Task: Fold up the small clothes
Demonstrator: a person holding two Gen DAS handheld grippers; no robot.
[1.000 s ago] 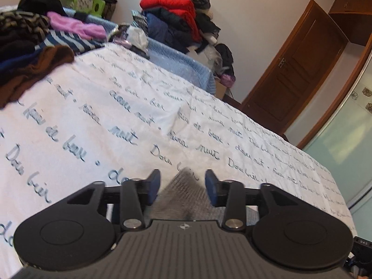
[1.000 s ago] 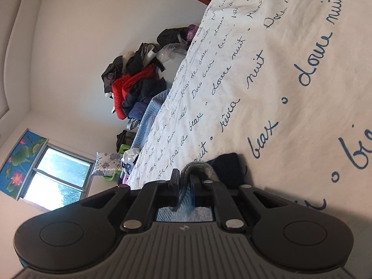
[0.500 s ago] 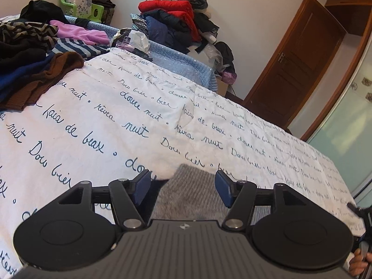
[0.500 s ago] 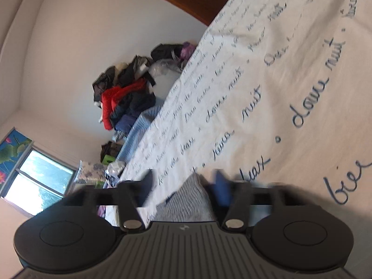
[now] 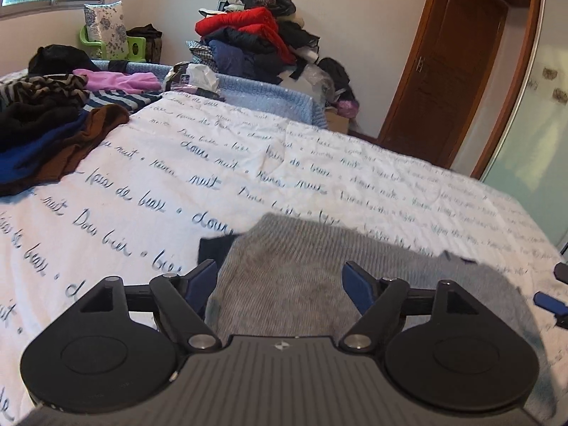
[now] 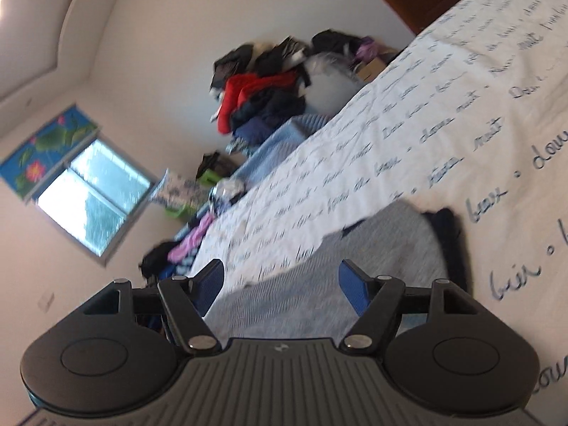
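A small grey ribbed garment (image 5: 284, 269) lies flat on the white bedspread with blue script (image 5: 159, 163). A dark navy edge (image 5: 213, 246) shows at its left side. My left gripper (image 5: 280, 284) is open above the garment's near part, with nothing between its blue pads. The right wrist view is tilted and shows the same grey garment (image 6: 372, 248) with its dark edge (image 6: 451, 234). My right gripper (image 6: 280, 280) is open above it and holds nothing. The right gripper's blue fingertip (image 5: 548, 301) shows at the right edge of the left wrist view.
A heap of unfolded clothes (image 5: 46, 117) lies on the bed's far left. A blue knitted blanket (image 5: 269, 99) covers the far edge. A tall pile of clothes (image 5: 255, 39) stands by the wall. A wooden door (image 5: 443, 71) is at the back right.
My right gripper was shut on the grey garment; it has opened and let go. My left gripper has opened wider. The garment now lies spread flat on the bed.
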